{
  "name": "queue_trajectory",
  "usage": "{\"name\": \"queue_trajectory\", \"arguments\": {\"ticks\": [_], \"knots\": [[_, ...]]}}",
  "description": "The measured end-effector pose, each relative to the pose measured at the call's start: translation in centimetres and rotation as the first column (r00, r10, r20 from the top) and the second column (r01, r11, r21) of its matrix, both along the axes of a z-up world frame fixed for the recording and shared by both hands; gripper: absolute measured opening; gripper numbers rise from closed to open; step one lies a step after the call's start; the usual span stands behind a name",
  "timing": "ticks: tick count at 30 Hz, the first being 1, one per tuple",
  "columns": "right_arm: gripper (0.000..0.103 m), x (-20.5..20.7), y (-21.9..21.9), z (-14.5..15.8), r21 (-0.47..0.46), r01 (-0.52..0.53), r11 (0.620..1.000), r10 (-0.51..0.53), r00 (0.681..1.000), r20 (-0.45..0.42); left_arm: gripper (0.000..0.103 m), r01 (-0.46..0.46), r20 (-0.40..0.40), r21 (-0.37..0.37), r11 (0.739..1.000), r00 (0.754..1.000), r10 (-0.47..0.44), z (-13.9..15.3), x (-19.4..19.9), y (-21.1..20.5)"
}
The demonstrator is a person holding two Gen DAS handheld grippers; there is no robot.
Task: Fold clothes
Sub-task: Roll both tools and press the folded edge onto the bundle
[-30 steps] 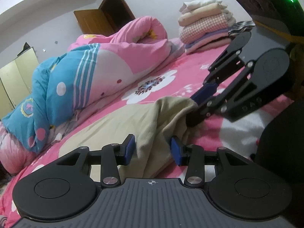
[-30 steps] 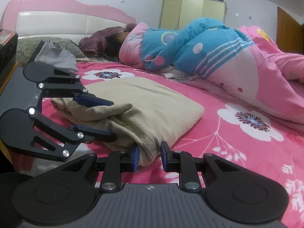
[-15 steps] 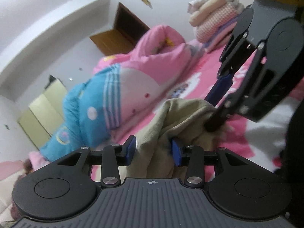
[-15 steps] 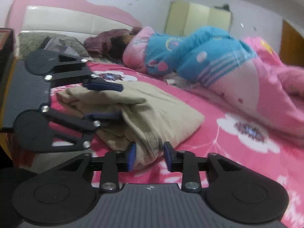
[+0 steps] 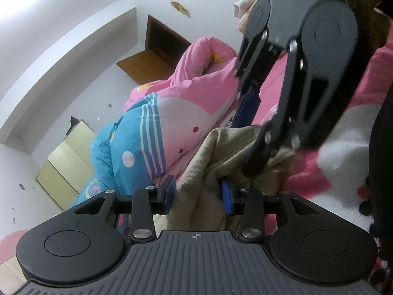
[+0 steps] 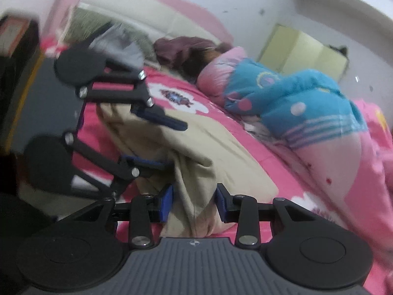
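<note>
The left gripper (image 5: 197, 194) has its blue fingers (image 5: 169, 193) partly spread, with a bunch of tan cloth (image 5: 221, 154) sitting right between them. The cloth fills the gap and both pads press on it, so it looks pinched. The right gripper (image 6: 194, 202) is the same: its fingers (image 6: 166, 202) are partly spread and a thick fold of the tan cloth (image 6: 208, 147) hangs between them, touching both pads. In the left camera, the right gripper (image 5: 255, 145) comes in from the upper right and bites the same bunch of cloth just beside the left one. In the right camera, the left gripper (image 6: 157, 142) sits on the left, one finger on top of the cloth and one under it. The rest of the cloth lies flat on the pink flowered bed (image 6: 289, 179). Behind it is a big blue and pink blanket (image 6: 302, 108). A yellow cupboard (image 6: 307, 49) stands by the far wall.
</note>
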State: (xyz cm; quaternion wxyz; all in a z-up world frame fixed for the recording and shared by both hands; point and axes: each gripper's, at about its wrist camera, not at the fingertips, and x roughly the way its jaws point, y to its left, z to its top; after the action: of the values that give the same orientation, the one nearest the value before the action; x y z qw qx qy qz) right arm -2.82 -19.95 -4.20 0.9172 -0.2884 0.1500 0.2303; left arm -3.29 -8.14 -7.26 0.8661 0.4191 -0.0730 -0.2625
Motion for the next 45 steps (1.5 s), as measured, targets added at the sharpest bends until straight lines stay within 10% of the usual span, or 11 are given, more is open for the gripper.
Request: {"name": "queue_trajectory", "arguments": {"ticks": [10, 19, 26, 35, 45], "knots": [[0.019, -0.6, 1.0, -0.1, -0.041, 0.072, 0.997, -0.069, 0.996, 0.061, 0.040, 0.019, -0.023, -0.011, 1.000, 1.000, -0.019, 0.1, -0.4, 0.5], [0.017, -2.1, 4.0, -2.8, -0.279, 0.155, 0.948, -0.075, 0.958, 0.278, 0.043, 0.020, -0.102, -0.083, 0.996, 0.994, -0.029, 1.0, 0.7, 0.2], [0.036, -1.8, 1.4, -0.7, -0.089, 0.151, 0.985, -0.139, 0.983, 0.122, 0.040, -0.002, -0.096, -0.085, 0.996, 0.995, -0.006, 0.7, 1.3, -0.7], [0.025, 0.2, -2.1, -0.3, 0.168, 0.170, 0.971, -0.147, 0.979, -0.144, 0.038, 0.000, -0.103, -0.095, 0.995, 0.995, -0.010, 0.7, 1.2, -0.5], [0.017, -1.0, 0.7, 0.3, 0.053, 0.318, 0.947, -0.319, 0.948, 0.013, 0.035, 0.027, -0.089, -0.093, 0.995, 0.995, -0.036, 0.5, 1.0, -0.5]]}}
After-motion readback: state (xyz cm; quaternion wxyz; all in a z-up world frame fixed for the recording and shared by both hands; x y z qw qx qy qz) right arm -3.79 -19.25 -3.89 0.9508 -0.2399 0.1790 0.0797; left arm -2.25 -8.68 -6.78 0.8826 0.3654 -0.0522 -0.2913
